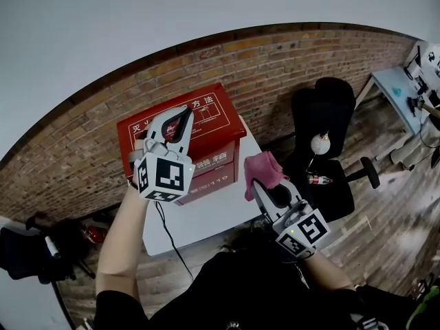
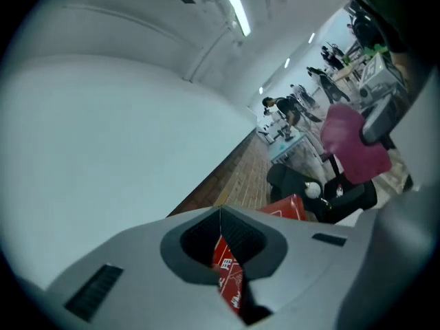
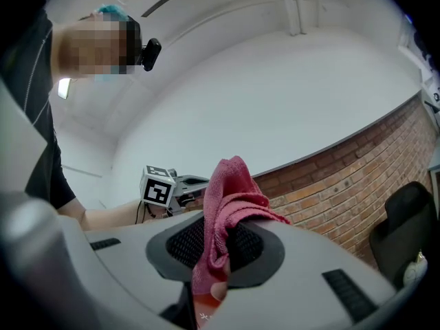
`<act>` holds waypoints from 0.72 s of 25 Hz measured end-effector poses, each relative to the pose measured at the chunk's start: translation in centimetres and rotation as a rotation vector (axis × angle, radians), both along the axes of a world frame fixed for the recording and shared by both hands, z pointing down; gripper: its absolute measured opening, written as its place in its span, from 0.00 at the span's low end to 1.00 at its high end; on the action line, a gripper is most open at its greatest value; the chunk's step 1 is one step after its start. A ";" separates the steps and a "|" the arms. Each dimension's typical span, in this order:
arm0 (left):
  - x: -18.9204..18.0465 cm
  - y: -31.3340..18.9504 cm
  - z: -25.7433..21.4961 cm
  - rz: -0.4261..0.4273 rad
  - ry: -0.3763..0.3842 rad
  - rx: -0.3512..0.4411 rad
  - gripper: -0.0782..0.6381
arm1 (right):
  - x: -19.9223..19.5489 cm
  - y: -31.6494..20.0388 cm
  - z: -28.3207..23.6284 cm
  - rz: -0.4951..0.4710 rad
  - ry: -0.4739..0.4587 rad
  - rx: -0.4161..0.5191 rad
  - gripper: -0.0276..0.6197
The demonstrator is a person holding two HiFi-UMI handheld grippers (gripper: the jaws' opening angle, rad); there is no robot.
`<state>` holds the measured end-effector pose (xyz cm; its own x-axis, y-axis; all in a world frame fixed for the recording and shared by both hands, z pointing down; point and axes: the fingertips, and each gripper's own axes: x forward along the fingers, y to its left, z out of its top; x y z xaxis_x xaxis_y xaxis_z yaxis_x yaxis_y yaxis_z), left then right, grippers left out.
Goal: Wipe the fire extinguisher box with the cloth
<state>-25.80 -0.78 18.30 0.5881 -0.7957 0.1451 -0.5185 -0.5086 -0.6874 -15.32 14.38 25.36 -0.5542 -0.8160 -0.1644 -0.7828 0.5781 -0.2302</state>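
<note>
The red rectangular fire extinguisher box sits on a small white table against the brick wall. The right gripper pinches a bunched pink cloth just beside the box's right side, seemingly ready to wipe. The left gripper, jaws together on nothing, hangs over the lid, perhaps to steady it.

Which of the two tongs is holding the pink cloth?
The right tongs: the cloth is pinched between their jaws. The left tongs are shut on nothing, near the red box.
</note>
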 end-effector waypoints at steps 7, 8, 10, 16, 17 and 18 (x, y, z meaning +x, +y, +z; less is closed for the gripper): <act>2.4 -6.4 3.8 -0.081 -0.277 -0.018 0.16 | 2.7 -2.3 0.0 -0.017 -0.029 -0.001 0.16; 2.6 -7.1 4.2 -0.090 -0.301 -0.017 0.16 | 3.2 -2.8 0.1 -0.019 -0.035 -0.004 0.16; 2.9 -8.5 4.9 -0.108 -0.335 -0.020 0.16 | 4.1 -3.9 0.4 -0.028 -0.053 -0.015 0.16; 3.5 -11.7 6.8 -0.133 -0.375 -0.084 0.16 | 6.2 -7.6 1.0 -0.082 -0.074 -0.038 0.16; 3.5 -12.0 7.2 -0.136 -0.383 -0.095 0.16 | 6.6 -8.3 1.0 -0.092 -0.075 -0.039 0.16; 3.5 -12.3 7.6 -0.141 -0.396 -0.107 0.16 | 6.9 -8.9 1.1 -0.102 -0.077 -0.041 0.16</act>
